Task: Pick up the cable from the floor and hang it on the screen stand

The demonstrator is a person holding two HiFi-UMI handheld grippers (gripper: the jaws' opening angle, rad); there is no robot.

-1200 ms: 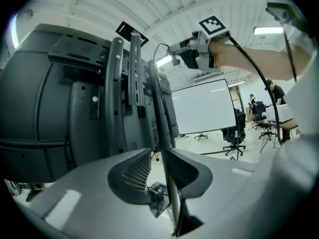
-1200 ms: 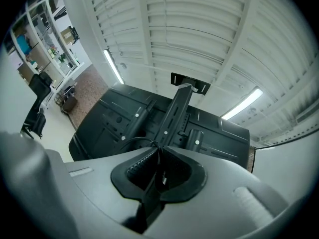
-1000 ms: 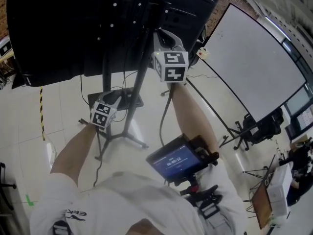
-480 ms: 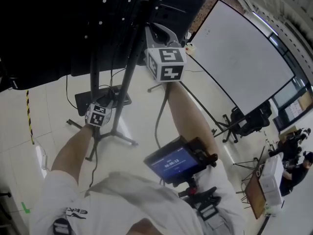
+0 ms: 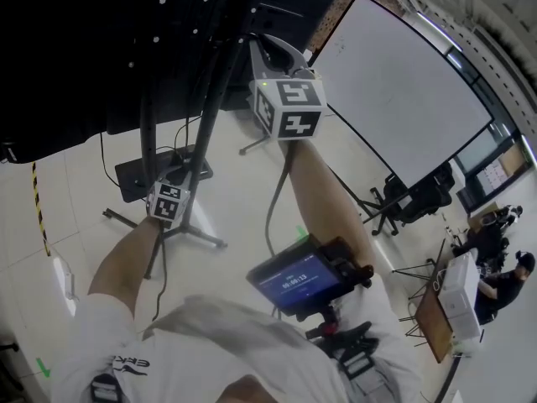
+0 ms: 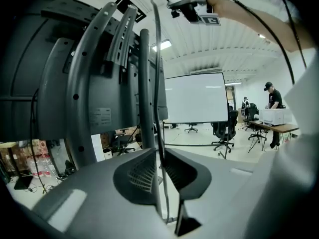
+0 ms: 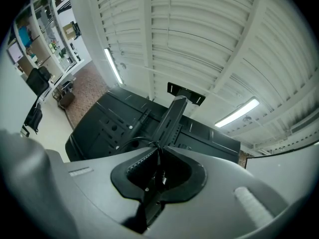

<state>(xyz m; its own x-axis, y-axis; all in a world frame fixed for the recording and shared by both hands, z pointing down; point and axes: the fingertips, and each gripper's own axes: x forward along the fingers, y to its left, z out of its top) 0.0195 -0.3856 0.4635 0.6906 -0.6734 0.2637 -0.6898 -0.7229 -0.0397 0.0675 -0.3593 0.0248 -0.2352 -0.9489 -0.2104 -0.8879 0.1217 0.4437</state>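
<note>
Cable (image 6: 157, 73): held aloft, long axis near vertical, just beside the screen stand (image 6: 143, 93). Right tongs (image 7: 158, 158) are clamped on it high, facing the stand's upright. Below, left tongs (image 6: 158, 156) have just been closing, jaws narrowly apart around it. Right hand judged nearer the hanging point.

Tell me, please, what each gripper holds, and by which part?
The right gripper pinches the thin black cable at its raised part; the left gripper, jaws just closing, straddles a lower stretch, grip unclear.
</note>
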